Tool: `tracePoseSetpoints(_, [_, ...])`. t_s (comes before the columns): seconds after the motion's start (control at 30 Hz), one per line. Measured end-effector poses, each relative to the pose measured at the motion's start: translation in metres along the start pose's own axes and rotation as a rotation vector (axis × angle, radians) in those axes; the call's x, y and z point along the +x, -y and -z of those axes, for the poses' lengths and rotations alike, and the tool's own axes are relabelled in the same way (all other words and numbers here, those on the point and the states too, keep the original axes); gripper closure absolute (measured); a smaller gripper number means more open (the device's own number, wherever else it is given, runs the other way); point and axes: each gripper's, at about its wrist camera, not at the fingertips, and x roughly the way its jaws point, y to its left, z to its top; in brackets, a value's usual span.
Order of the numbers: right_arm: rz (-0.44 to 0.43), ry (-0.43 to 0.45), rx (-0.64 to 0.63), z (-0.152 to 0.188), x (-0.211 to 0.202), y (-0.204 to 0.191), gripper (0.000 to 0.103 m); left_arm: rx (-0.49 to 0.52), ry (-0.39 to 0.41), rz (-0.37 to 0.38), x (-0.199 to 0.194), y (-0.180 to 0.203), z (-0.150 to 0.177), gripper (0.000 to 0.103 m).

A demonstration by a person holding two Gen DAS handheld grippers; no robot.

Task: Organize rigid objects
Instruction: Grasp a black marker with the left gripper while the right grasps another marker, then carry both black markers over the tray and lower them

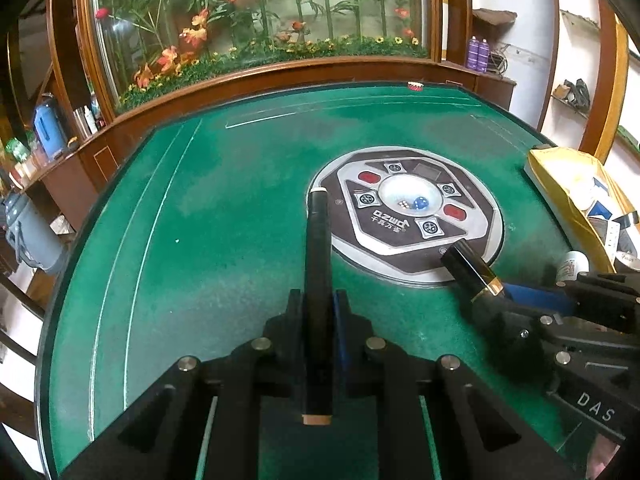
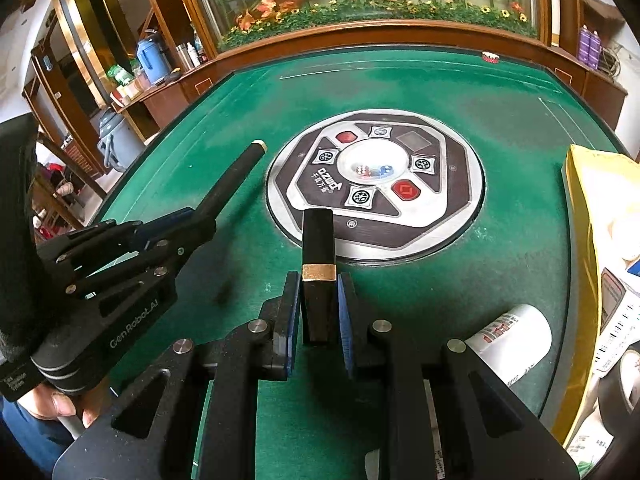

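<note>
Holding entry, two items, both above the green worktop, placed relative to the dice console.

Item 1: pen, slim black tube with pale end caps. Clamped mid-length in the left gripper, fingers closed tight on it; tip reaches the console's left rim. Judged light, stiff, smooth-walled and liable to pivot; a mid-barrel hold suits it.

Item 2: lipstick, square black case with gold band. Sits between the fingers of the right gripper, near side of the console; fingers narrowed about it, though the right pad shows a slight gap. Judged light, rigid, glossy; flat sides below the band give the surest hold.

Also present: white bottle and yellow bag, right of the console.
</note>
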Motion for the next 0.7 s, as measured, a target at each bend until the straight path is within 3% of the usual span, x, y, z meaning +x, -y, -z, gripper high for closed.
tracePoseSetpoints(0.43, [-0.001,0.030,0.045,0.001,-0.010,0.012,0.086,-0.009,0.031,0.009,-0.008,0.000,-0.001,0.090])
tracePoseSetpoints(0.7, [-0.019,0.077,0.106,0.005,-0.029,0.026,0.086,-0.037,0.069,0.076,-0.020,0.003,-0.003,0.090])
